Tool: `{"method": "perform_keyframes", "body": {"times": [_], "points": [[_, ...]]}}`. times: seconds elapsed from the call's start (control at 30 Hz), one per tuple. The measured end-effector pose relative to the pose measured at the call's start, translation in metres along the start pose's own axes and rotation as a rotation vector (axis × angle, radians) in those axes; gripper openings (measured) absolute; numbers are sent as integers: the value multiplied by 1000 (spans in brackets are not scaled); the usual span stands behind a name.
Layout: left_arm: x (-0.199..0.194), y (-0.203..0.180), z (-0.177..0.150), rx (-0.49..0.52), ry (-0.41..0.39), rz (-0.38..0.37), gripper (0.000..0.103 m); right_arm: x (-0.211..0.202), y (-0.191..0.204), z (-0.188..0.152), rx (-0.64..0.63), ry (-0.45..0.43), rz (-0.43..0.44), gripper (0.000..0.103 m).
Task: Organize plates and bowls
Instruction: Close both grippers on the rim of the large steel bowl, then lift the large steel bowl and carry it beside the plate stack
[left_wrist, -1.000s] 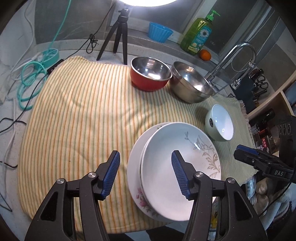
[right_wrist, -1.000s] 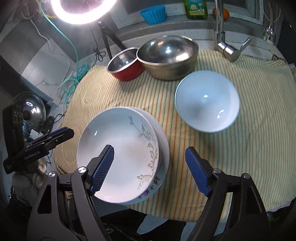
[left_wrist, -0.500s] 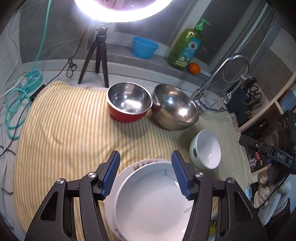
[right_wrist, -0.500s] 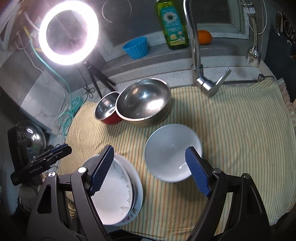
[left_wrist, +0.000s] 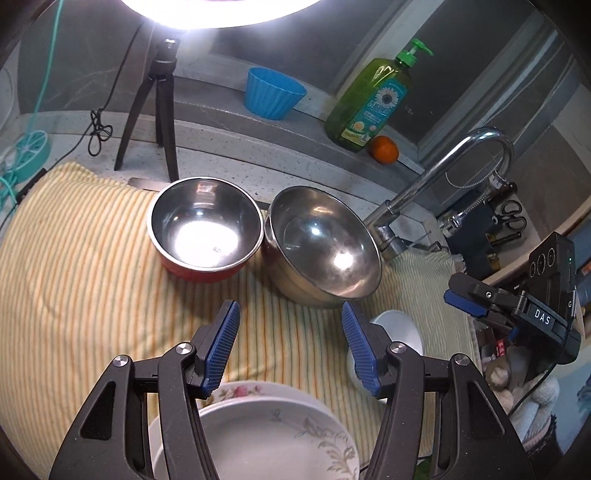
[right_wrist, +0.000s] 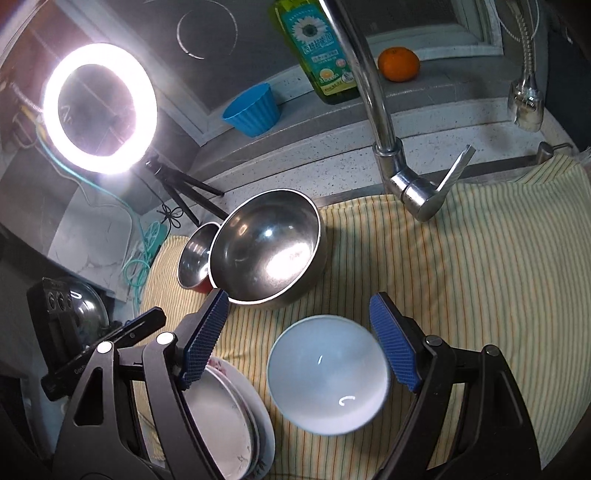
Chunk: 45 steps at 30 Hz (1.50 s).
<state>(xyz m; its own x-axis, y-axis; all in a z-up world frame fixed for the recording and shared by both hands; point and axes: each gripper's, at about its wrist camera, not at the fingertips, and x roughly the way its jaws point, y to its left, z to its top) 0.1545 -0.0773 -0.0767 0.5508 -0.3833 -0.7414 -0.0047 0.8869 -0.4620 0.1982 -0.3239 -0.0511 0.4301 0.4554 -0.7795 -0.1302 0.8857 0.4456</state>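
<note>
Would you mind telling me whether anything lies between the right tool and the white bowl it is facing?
Nothing visible does. The right tool is open, and the white bowl sits on the striped cloth just ahead, between its fingers in the view. The large steel bowl stands beyond it and the stacked plates to its left.

Both hand-held grippers (left_wrist: 290, 347) (right_wrist: 299, 339) drawn back from stacked plates (left_wrist: 266, 435).

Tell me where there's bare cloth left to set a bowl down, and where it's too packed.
Free: the striped cloth left of the red bowl, and the wide stretch right of the white bowl, below the faucet. Crowded: the red bowl and the large steel bowl stand rim to rim; the stacked plates fill the near edge.
</note>
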Motion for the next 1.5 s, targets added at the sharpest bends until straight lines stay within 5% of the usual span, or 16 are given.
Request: {"method": "perform_keyframes", "body": {"times": [0.13, 0.43, 0.77, 1.07, 1.5], "points": [[16, 0, 7, -42, 8, -2, 57, 15, -11, 14, 25, 21, 24, 81], [44, 3, 19, -116, 30, -19, 45, 48, -22, 38, 46, 73, 65, 58], [62, 5, 22, -156, 64, -24, 32, 83, -25, 49, 41, 137, 67, 46], [72, 2, 24, -144, 76, -3, 24, 101, -23, 50, 30, 186, 66, 20], [72, 3, 25, -121, 72, -4, 24, 100, -17, 46, 5, 184, 31, 14]]}}
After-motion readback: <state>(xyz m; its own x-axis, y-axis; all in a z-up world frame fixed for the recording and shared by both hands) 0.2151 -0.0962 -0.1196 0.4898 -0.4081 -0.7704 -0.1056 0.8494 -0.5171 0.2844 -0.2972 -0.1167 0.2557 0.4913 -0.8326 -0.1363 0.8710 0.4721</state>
